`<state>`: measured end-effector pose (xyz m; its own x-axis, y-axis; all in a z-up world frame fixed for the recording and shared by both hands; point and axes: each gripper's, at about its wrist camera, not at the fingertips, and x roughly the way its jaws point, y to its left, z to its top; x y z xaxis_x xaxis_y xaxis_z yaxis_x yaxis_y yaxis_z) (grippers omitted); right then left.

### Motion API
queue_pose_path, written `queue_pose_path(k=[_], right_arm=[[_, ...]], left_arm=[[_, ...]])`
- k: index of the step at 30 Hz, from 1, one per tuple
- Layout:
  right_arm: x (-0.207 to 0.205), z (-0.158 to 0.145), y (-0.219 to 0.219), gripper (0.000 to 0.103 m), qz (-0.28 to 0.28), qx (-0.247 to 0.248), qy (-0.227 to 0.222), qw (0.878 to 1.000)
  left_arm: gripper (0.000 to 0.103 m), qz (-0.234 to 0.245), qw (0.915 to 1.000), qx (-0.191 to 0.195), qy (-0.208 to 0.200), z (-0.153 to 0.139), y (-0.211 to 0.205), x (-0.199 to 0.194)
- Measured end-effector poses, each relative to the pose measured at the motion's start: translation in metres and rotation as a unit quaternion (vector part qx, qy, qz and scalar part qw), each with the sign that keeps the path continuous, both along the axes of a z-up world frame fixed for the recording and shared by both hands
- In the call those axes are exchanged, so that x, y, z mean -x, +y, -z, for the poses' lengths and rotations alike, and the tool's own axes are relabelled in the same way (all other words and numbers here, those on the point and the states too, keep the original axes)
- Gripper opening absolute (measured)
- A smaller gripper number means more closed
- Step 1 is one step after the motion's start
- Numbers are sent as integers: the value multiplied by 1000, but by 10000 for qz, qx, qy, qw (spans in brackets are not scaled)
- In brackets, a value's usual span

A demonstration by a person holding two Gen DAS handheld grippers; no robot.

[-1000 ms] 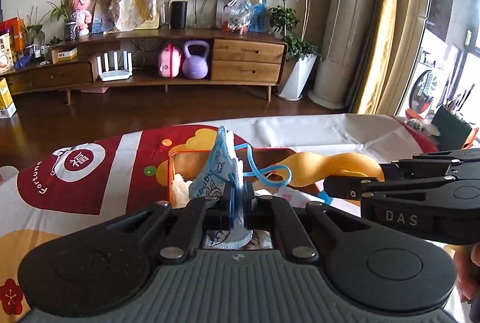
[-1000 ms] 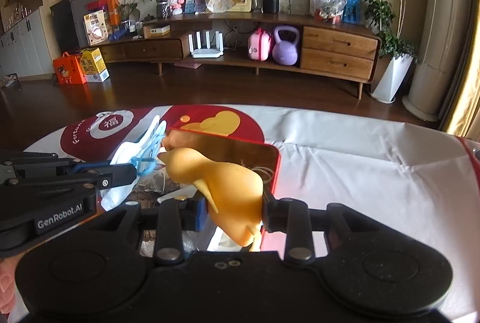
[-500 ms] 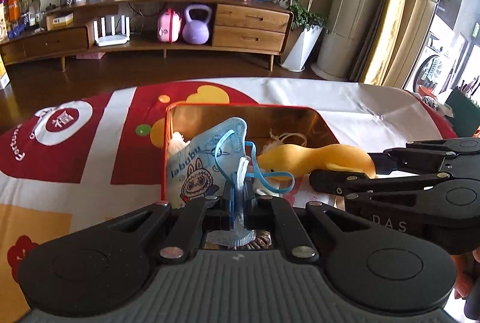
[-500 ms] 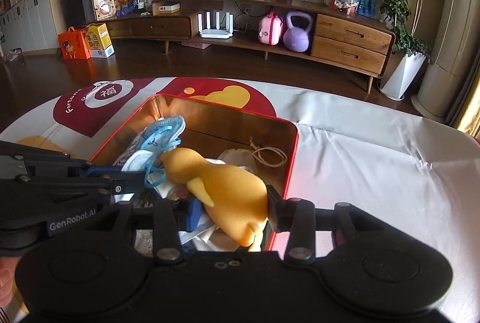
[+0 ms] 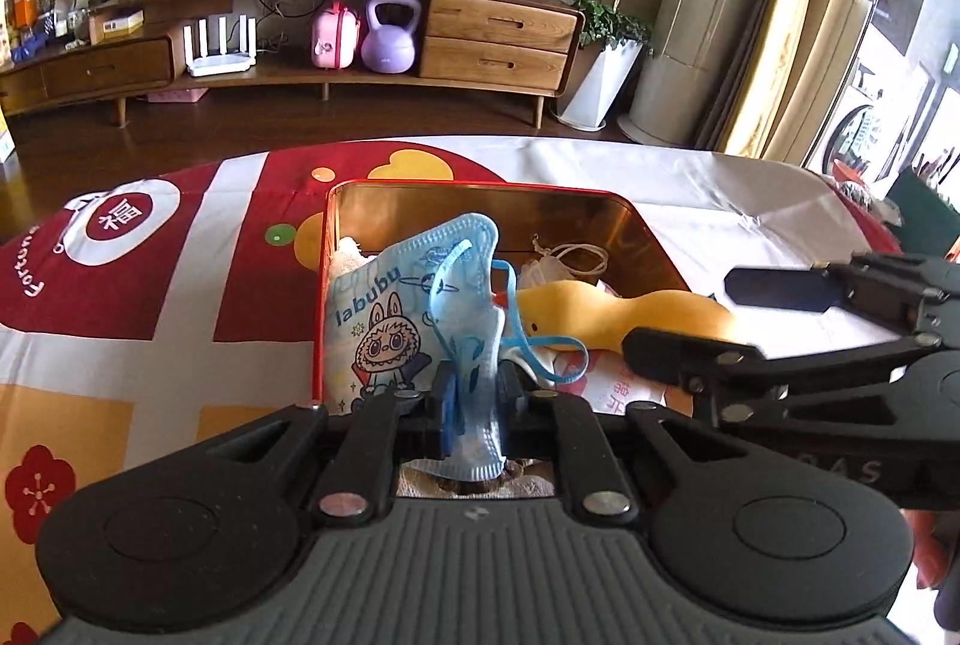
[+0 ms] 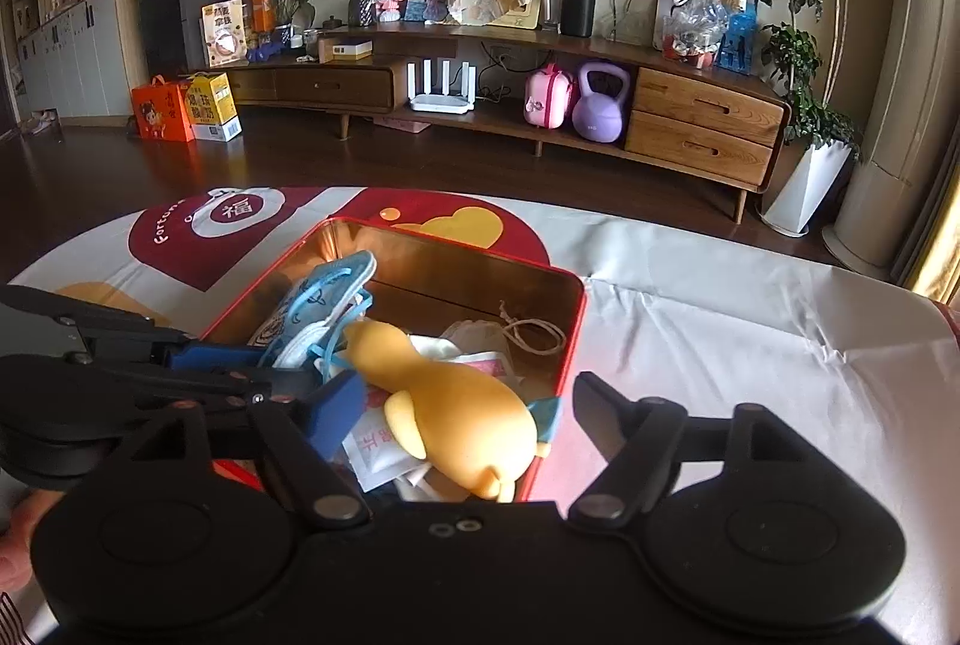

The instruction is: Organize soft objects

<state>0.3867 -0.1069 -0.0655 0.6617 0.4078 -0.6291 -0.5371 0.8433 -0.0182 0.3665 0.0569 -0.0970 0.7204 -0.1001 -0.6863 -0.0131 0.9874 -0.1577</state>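
Observation:
A red tin box (image 5: 480, 189) (image 6: 576, 321) with a gold inside sits on the table. My left gripper (image 5: 475, 393) is shut on a blue labubu face mask (image 5: 414, 297), held over the box's near left part; it also shows in the right wrist view (image 6: 324, 303). My right gripper (image 6: 468, 405) is open, its fingers spread on either side of a yellow soft duck toy (image 6: 456, 423) that lies in the box. The duck also shows in the left wrist view (image 5: 606, 315), between the right gripper's fingers (image 5: 774, 279). White pouches with a string (image 6: 510, 339) lie in the box.
The table wears a red, white and yellow printed cloth (image 5: 150, 285) on the left and white cloth (image 6: 750, 345) on the right. A wooden TV cabinet (image 5: 492, 33) stands across the floor. A dark green object (image 5: 924, 219) sits at the table's far right.
Both grippers came down over the box. My right gripper opened and let go of the duck, which now lies in the box. My left gripper still holds the mask.

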Motion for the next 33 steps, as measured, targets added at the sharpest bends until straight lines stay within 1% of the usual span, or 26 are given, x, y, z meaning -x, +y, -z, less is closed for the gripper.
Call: queue_pose_path(k=[2,3,4,6,8,10,11,13,16,20,22,24,29,30,31,32,33], right_arm=[[2,-3,-6,79,26,-88,-2,10000],[4,-5,-10,80,32,-140,-2,9999],[5,-7,-13,82,20,-193,3,9998],[10,-10,-17,83,14,-262,-10,9997],[16,-14,-22,88,-48,-379,-3,9993],[24,-19,-26,91,-100,-485,-13,9988],[28,-21,-28,95,-133,-526,-12,9985],[37,-26,-31,100,-188,-607,-31,9980],[51,-34,-35,102,-231,-725,-62,9971],[71,-45,-41,103,-327,-829,-166,9959],[82,-50,-43,103,-359,-861,-240,9954],[92,-54,-46,103,-386,-948,-266,9944],[115,-62,-53,103,-386,-979,-390,9937],[119,-63,-55,103,-352,-998,-381,9937],[123,-64,-57,103,-321,-1033,-379,9934],[126,-64,-60,103,-295,-1068,-378,9931],[129,-65,-62,103,-278,-1094,-368,9929]], left_arm=[[28,1,10000,-28,-6,-2,-1,3],[41,-10,10000,-40,-8,-3,-1,4],[57,-31,10000,-61,-10,-4,-1,6],[68,-87,9999,-90,-57,-7,0,10],[68,-81,9999,-60,-102,-10,0,15],[68,-62,9998,-132,-138,-16,-2,20],[68,-42,9997,-182,-171,-19,-3,23],[71,-14,9995,-212,-238,-25,-5,31],[74,-7,9992,-231,-321,-34,-7,44],[77,23,9991,-222,-353,-44,-10,61],[82,1,9991,-221,-365,-50,-11,71],[83,-22,9988,-234,-421,-55,-12,81],[84,-60,9986,-276,-450,-65,-16,108],[86,-85,9984,-315,-454,-67,-16,113],[91,-108,9983,-354,-458,-69,-17,118],[93,-129,9981,-388,-452,-71,-17,122],[99,-148,9980,-407,-454,-73,-18,126]])
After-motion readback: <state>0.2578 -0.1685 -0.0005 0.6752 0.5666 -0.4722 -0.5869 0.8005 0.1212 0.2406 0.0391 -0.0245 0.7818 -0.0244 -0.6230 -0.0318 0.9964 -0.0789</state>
